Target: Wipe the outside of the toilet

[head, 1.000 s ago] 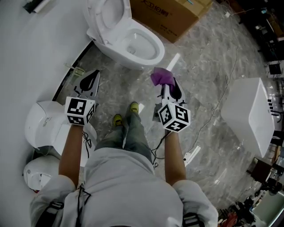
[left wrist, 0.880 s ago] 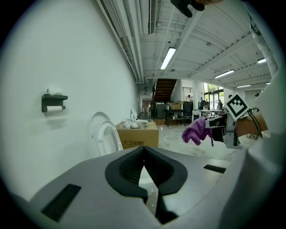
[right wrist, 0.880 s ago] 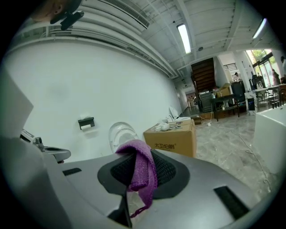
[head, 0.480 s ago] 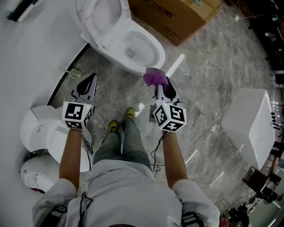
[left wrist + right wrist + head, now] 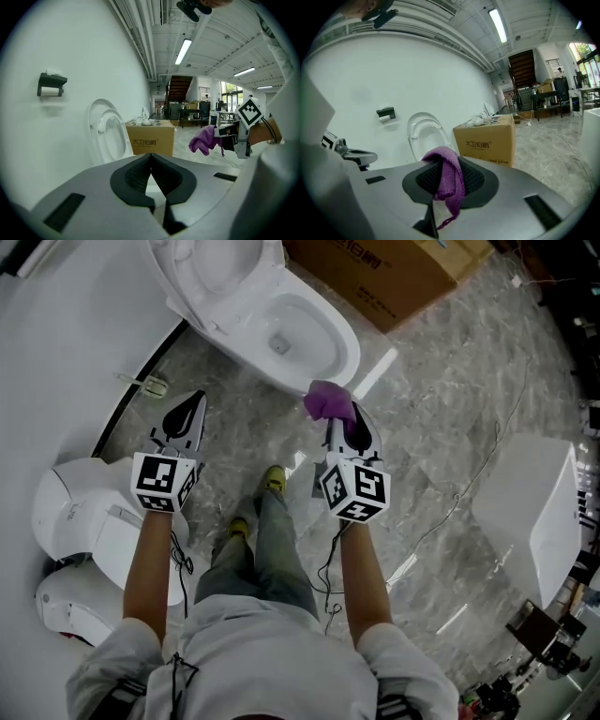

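A white toilet (image 5: 281, 334) with its lid and seat raised stands against the wall at the top of the head view; its upright seat (image 5: 423, 137) also shows in the right gripper view. My right gripper (image 5: 339, 420) is shut on a purple cloth (image 5: 328, 401), held just in front of the bowl's near rim. The cloth (image 5: 447, 180) hangs from between the pads. My left gripper (image 5: 184, 416) is shut with nothing in it, above the floor left of the bowl. The raised seat (image 5: 108, 140) and the cloth (image 5: 204, 140) show ahead of it.
A brown cardboard box (image 5: 394, 273) stands behind the toilet on the right. More white toilets (image 5: 89, 531) lie on the floor at lower left, and a white fixture (image 5: 539, 512) at right. A cable (image 5: 469, 484) runs over the marble floor. A paper holder (image 5: 50, 85) hangs on the wall.
The view has shifted closer to the toilet. Both grippers have moved forward a little with the person; the right one still holds the purple cloth and the left stays shut.
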Motion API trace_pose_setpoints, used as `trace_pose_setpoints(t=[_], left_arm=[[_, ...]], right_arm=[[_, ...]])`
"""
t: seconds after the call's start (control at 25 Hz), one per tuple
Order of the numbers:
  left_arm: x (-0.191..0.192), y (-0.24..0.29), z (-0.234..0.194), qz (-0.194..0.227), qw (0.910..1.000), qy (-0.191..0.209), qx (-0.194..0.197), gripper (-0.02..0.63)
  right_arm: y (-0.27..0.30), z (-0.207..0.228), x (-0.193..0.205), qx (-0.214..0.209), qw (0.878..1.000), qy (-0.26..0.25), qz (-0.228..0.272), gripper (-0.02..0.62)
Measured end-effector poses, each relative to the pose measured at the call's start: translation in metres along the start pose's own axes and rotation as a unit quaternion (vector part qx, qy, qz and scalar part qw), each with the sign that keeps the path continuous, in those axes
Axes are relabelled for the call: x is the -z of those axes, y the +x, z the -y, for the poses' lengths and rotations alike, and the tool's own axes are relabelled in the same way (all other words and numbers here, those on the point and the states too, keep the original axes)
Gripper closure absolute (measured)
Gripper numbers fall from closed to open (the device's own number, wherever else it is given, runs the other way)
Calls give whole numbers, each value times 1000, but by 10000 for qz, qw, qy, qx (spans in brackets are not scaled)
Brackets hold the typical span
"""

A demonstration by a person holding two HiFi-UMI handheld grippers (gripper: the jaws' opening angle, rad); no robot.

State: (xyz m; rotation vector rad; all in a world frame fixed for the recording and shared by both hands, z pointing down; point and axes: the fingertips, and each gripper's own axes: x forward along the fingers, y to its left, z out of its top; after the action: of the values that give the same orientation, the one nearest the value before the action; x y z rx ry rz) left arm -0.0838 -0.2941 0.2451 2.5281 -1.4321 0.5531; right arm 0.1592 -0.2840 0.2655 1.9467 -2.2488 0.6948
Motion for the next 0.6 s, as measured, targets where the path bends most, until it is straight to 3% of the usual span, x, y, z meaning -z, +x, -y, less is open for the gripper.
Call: trace_pose_setpoints(t=[0.6], left_arm=[[129, 19, -18, 155, 9998, -13, -113, 592]], right_arm=[[35, 0, 136, 39, 9997, 248, 62, 508]])
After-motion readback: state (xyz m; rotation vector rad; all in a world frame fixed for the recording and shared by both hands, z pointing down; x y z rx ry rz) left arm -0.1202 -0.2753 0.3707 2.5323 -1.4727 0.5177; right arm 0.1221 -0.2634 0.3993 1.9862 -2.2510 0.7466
